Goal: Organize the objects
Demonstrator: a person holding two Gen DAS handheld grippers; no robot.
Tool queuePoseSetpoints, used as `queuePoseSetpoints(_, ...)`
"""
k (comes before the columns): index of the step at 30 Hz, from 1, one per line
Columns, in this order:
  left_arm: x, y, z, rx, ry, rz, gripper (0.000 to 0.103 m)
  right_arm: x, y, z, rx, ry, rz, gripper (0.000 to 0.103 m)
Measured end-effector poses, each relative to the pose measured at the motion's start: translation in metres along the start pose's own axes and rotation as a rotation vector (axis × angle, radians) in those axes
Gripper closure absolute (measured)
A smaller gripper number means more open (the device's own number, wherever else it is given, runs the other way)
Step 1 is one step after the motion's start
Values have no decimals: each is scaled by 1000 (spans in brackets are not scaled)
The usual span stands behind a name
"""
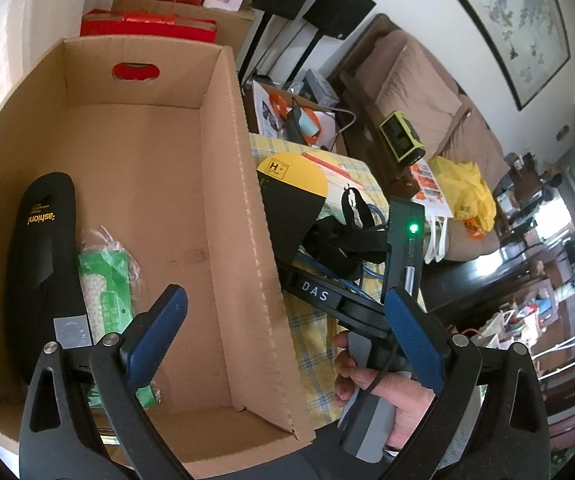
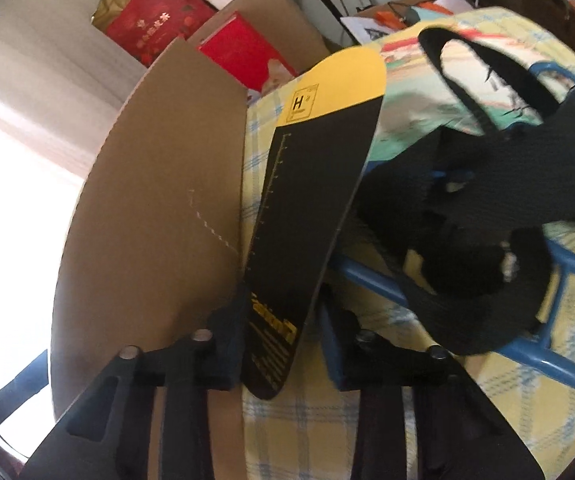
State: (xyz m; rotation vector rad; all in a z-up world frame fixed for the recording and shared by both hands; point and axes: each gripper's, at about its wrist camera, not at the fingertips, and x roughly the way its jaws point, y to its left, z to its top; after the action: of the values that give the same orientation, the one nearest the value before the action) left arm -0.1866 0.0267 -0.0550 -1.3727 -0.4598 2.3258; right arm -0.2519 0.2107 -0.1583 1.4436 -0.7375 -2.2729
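The insole (image 2: pixel 307 200), black with a yellow tip, stands on edge just beside the box (image 1: pixel 223 208), outside it. The right hand-held gripper (image 2: pixel 283 344) has its pads on both sides of it, but I cannot tell if they squeeze. The left hand-held gripper (image 1: pixel 287 336) hangs wide open over the box, holding nothing. Another insole (image 1: pixel 43 248) lies inside.

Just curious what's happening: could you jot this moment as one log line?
left hand-held gripper: open over cardboard box | right hand-held gripper: around black-and-yellow insole, beside box
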Motion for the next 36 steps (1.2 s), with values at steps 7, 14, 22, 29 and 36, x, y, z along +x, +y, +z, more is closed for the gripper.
queuePoseSetpoints(7, 2, 4, -2, -15, 8, -4, 4, 7, 0, 0, -15, -5, 27, 92)
queuePoseSetpoints(14, 1, -1, -3, -24, 9, -26, 4, -7, 7, -5, -58, -34, 51, 100)
queuePoseSetpoints(22, 0, -26, -6, 13, 9, -46, 4, -54, 0, -6, -69, -85, 82, 100)
queuePoseSetpoints(29, 8, -52, -19, 50, -23, 33, 2, -91, -30, -20, -12, -75, 90, 100)
queuePoseSetpoints(36, -17, -68, -25, 129, -157, 115, 2, -113, -56, -33, 30, -84, 84, 100)
